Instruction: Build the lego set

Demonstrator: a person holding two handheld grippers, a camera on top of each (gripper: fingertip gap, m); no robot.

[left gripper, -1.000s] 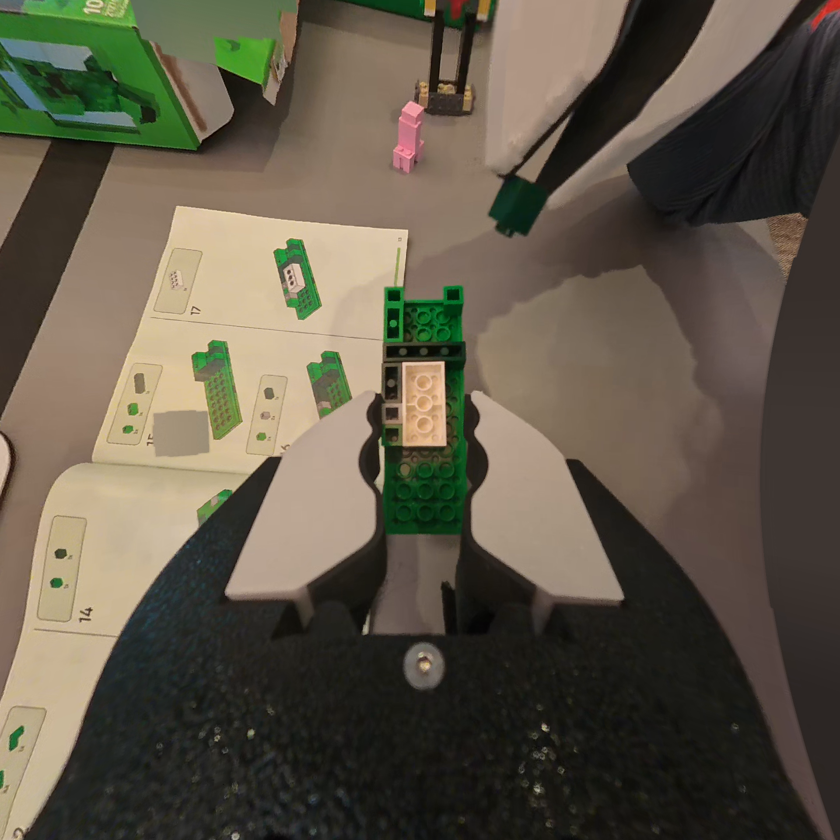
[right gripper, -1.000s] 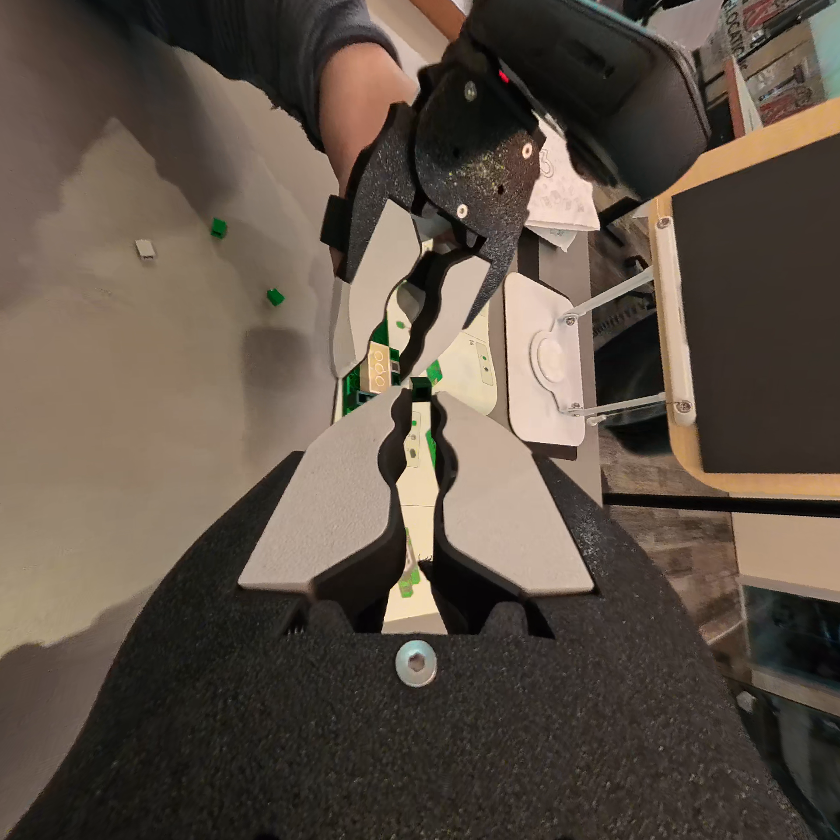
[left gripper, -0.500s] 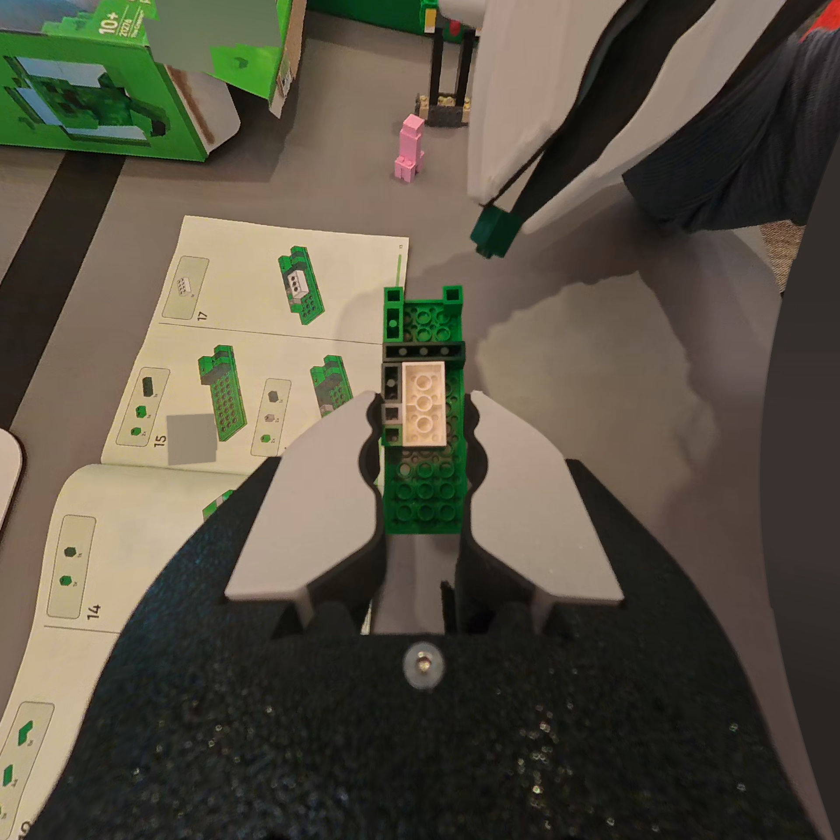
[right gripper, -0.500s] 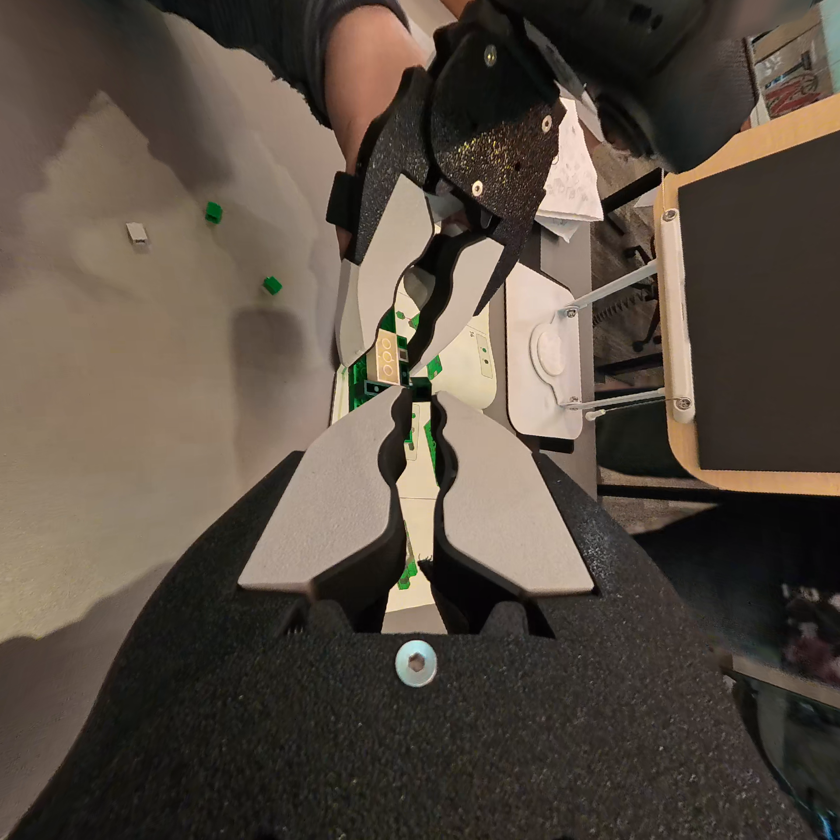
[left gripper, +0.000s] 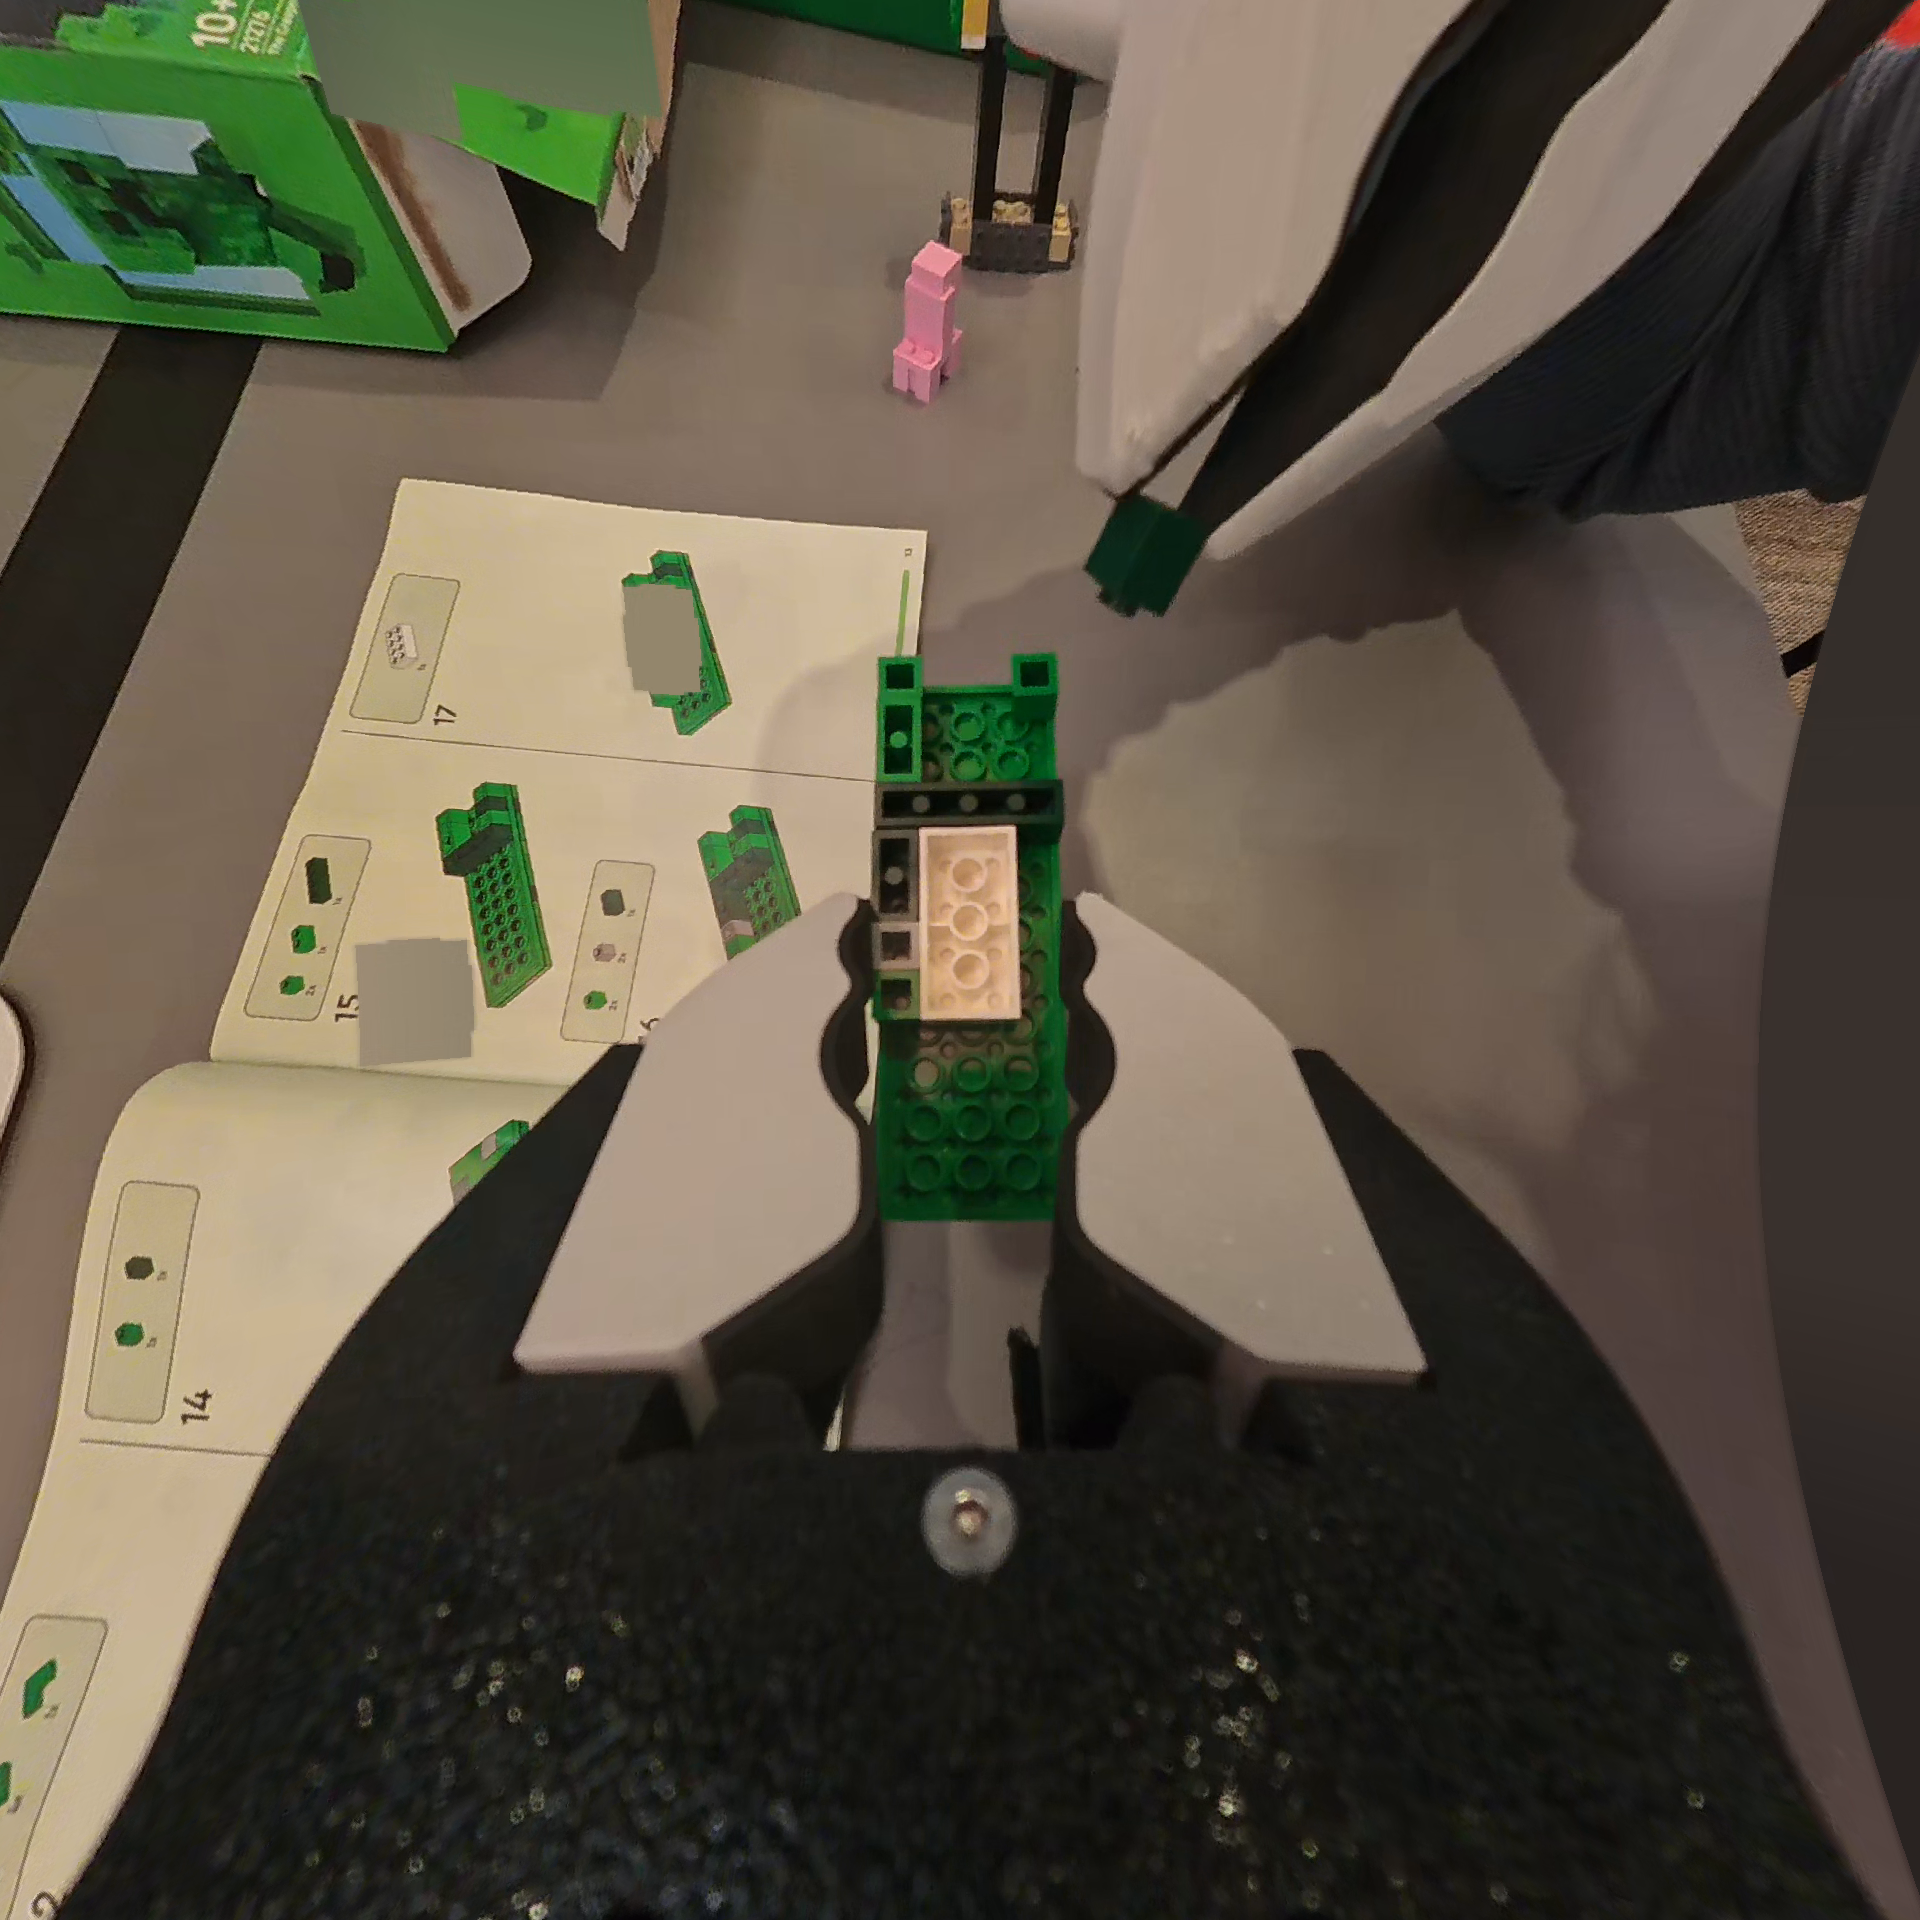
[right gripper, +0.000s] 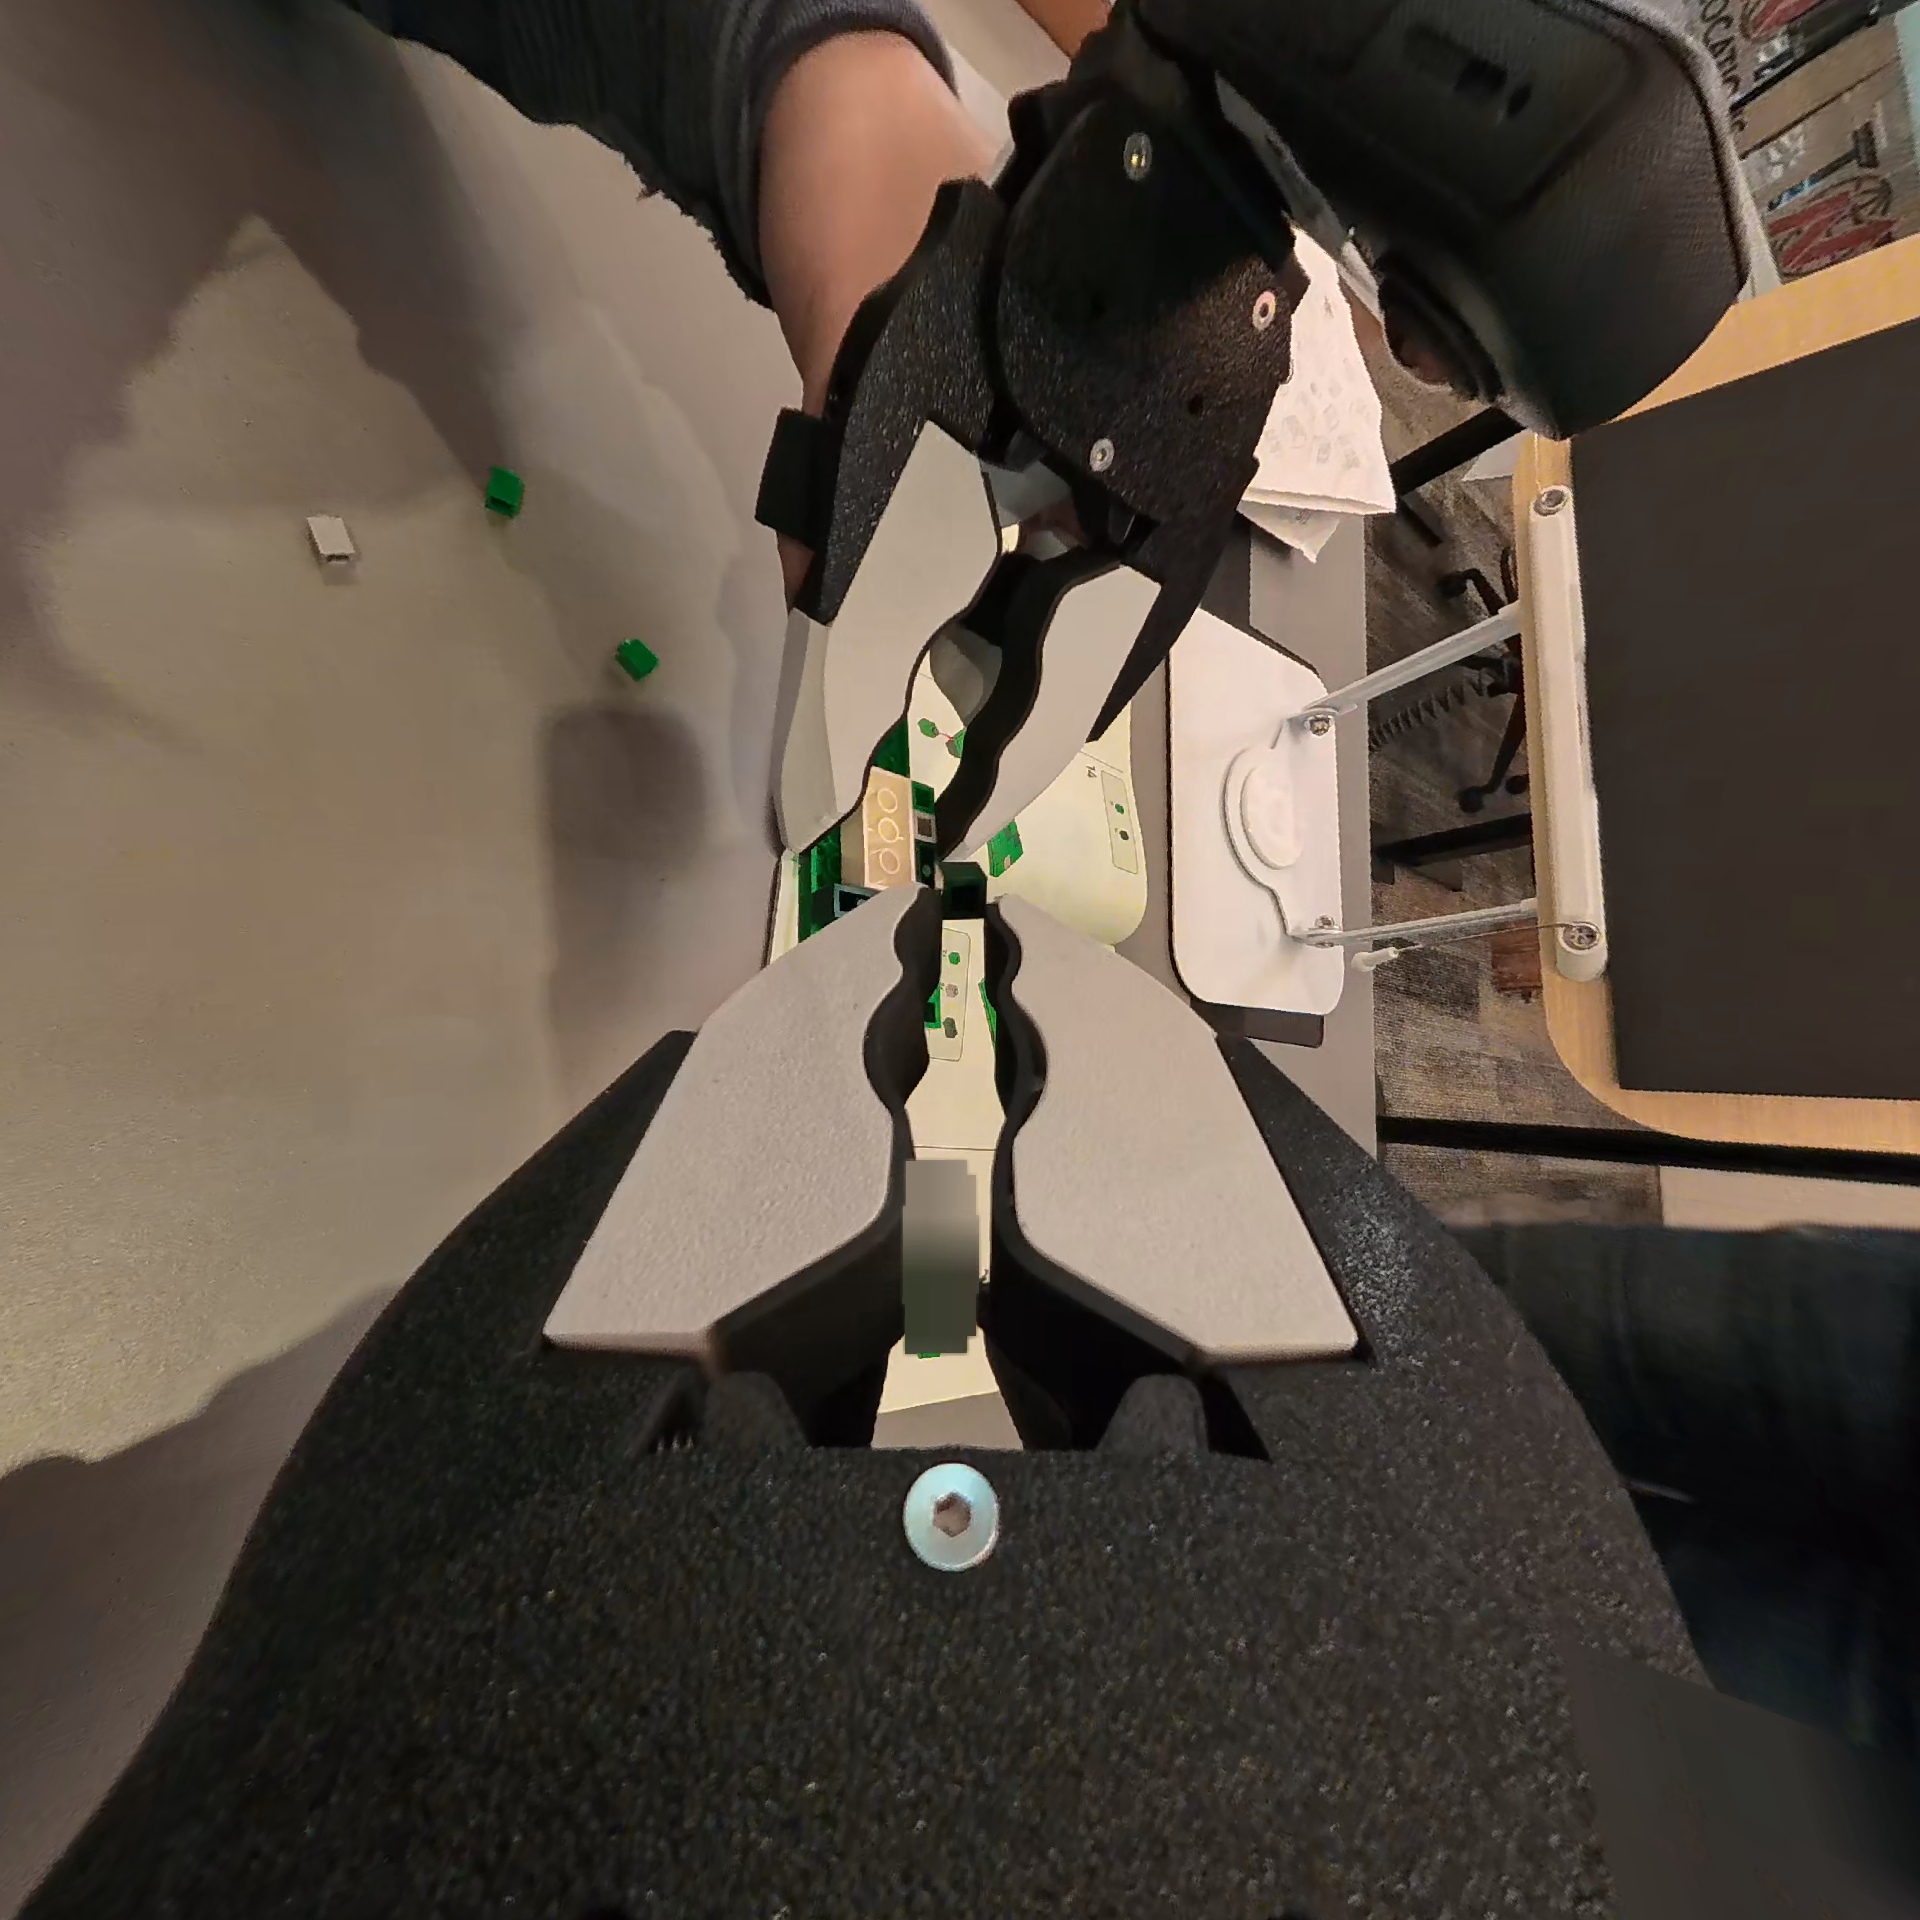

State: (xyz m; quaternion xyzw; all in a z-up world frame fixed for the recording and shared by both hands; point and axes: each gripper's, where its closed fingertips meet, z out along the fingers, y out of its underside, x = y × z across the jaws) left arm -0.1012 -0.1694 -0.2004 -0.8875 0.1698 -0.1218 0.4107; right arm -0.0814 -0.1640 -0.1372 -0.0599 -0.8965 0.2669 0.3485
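Observation:
My left gripper (left gripper: pixel 966 914) is shut on a green plate assembly (left gripper: pixel 971 1122) with a white brick (left gripper: pixel 968 920) and black bricks on top, and holds it level above the grey table. My right gripper (left gripper: pixel 1158 520) comes in from the upper right, shut on a small dark green brick (left gripper: pixel 1143 556), which hangs just beyond and to the right of the assembly's far end. In the right wrist view the right gripper (right gripper: pixel 958 902) holds the dark green brick (right gripper: pixel 964 891) close to the assembly (right gripper: pixel 831 868) in the left gripper (right gripper: pixel 904 821).
An open instruction booklet (left gripper: pixel 582 810) lies to the left under the assembly. A green box (left gripper: pixel 208 208), a pink figure (left gripper: pixel 928 322) and a small black build (left gripper: pixel 1013 218) stand at the back. Loose green (right gripper: pixel 504 488) (right gripper: pixel 636 660) and grey (right gripper: pixel 332 540) pieces lie on the table.
My right gripper has moved the dark green brick down and closer to the far end of the assembly. The left gripper still holds the assembly the same way.

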